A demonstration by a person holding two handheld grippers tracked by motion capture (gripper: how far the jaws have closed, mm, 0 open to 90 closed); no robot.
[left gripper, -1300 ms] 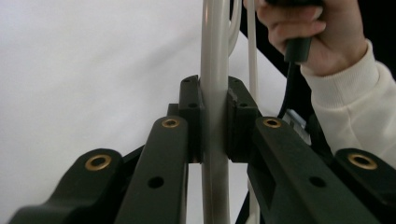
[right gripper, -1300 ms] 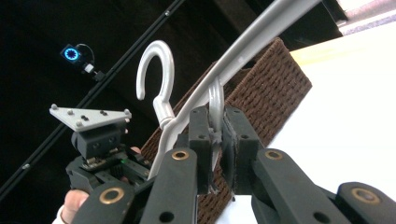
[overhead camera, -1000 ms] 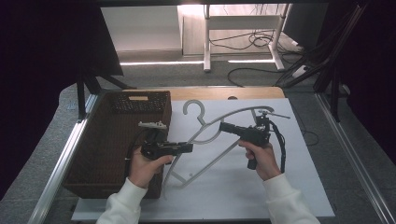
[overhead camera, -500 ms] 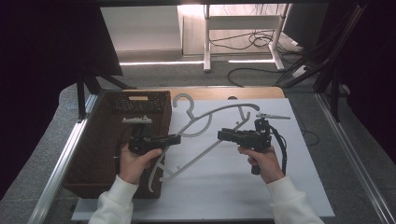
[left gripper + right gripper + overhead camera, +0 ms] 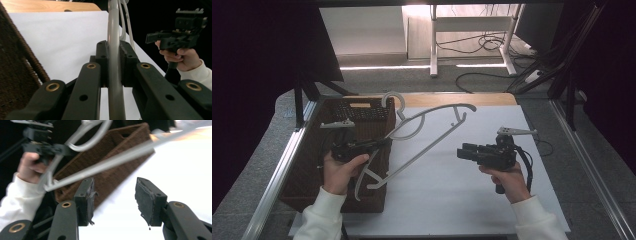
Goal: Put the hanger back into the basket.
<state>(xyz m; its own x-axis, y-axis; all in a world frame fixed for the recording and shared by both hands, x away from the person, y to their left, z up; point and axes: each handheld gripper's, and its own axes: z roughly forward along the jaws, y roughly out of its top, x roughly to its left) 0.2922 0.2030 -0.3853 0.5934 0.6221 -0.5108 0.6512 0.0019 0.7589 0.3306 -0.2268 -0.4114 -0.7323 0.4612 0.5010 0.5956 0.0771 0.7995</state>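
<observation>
A pale grey clothes hanger [image 5: 412, 157] hangs tilted in the air, its hook [image 5: 394, 100] above the far edge of a brown wicker basket [image 5: 312, 165]. My left gripper [image 5: 384, 143] is shut on one of its arms above the basket's right wall. In the left gripper view the jaws clamp that grey arm [image 5: 113, 62]. My right gripper [image 5: 464, 152] stands open over the white sheet, to the right of the hanger and apart from it. Its pads [image 5: 147, 200] hold nothing, and the hanger [image 5: 112, 162] crosses beyond them.
A white sheet [image 5: 462, 200] covers the table to the right of the basket. A wooden strip [image 5: 462, 99] runs along the far edge. Metal rails [image 5: 277, 170] border both sides. The other hand's gripper [image 5: 180, 37] shows at the right of the left gripper view.
The hanger has moved left and risen with my left gripper, ending over the basket. My right gripper, earlier at the hanger's right end, now stands apart from it, open.
</observation>
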